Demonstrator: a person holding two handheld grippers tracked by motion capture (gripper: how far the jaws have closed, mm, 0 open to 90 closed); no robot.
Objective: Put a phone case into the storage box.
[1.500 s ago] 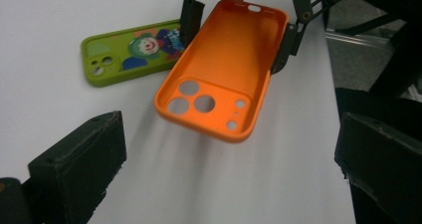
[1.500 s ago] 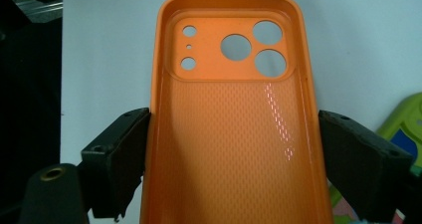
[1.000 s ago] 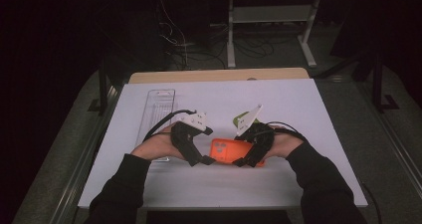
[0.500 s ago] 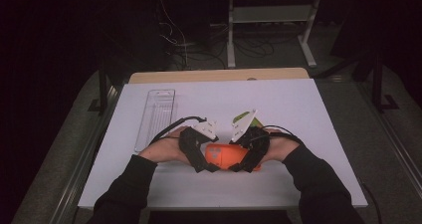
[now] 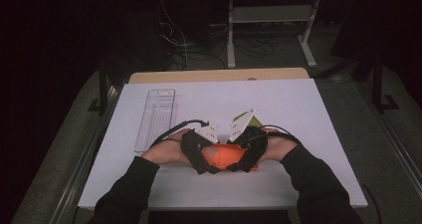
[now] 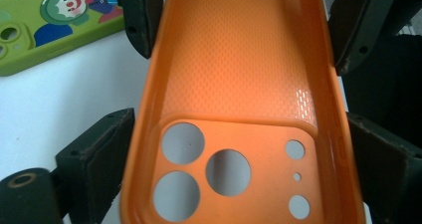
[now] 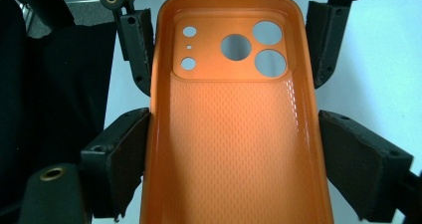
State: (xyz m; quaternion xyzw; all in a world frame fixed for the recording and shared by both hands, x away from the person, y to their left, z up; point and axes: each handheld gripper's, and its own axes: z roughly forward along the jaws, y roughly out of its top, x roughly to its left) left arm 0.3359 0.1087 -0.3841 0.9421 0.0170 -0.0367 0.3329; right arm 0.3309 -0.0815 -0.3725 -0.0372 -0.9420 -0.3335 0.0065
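The room is dark, and the light falls mostly on the table (image 5: pixel 308 114), a white top near the camera with a tan wooden strip (image 5: pixel 219 75) along its far edge. Around it runs a grey floor (image 5: pixel 59 139), speckled, with metal rails (image 5: pixel 79 179) on the left and right. Beyond the far edge stands a pale metal frame (image 5: pixel 271 16) with 2 legs and a low shelf. Black cables (image 5: pixel 174 40) lie tangled on the floor to its left. Dark stands (image 5: pixel 378 79) rise at the right and left, and the far wall is lost in shadow.
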